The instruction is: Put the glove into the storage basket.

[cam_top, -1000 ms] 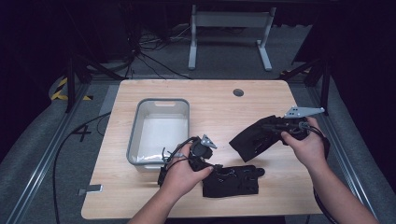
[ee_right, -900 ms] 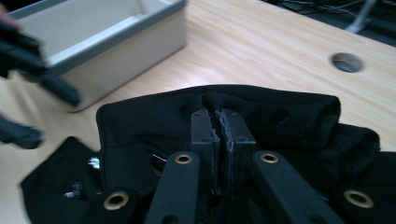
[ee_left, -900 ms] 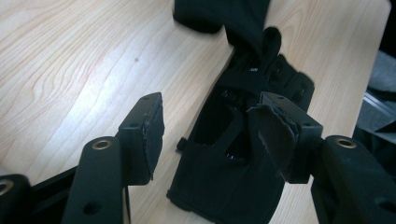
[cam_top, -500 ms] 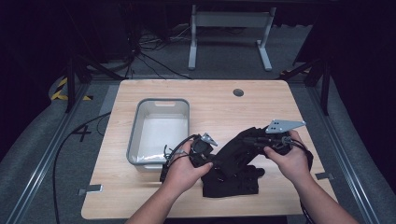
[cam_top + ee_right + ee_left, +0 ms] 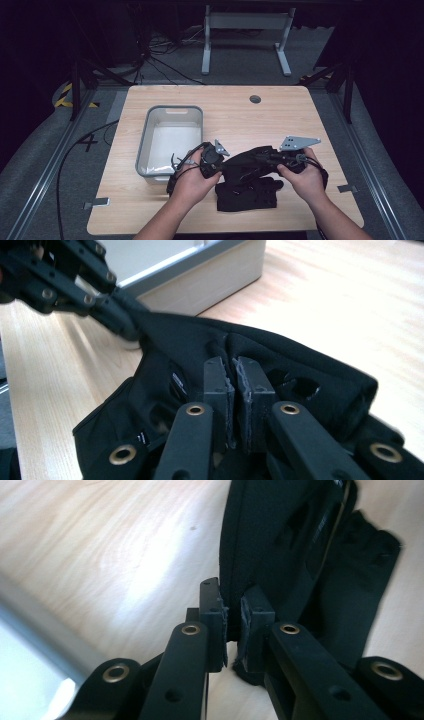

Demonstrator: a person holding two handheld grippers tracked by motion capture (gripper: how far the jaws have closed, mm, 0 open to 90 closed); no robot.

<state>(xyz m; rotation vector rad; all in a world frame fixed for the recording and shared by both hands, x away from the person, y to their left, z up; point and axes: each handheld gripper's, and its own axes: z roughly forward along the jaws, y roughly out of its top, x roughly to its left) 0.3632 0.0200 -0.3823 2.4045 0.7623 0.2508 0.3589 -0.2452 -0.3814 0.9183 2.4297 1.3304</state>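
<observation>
- Black glove (image 5: 250, 162) is hanging stretched between the 2 grippers, just above a second black glove (image 5: 247, 194) lying flat on the wooden table (image 5: 300, 115).
- Left gripper (image 5: 231, 617) has just been closing its jaws and is now pinching 1 edge of the raised glove.
- Right gripper (image 5: 233, 385) is clenching the fabric at the opposite end.
- Grey bin (image 5: 170, 140) is sitting just beyond the left gripper's fingers.

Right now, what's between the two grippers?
A black glove stretches from the left gripper to the right gripper, pinched by both. The high view shows it, with a second glove underneath.
</observation>
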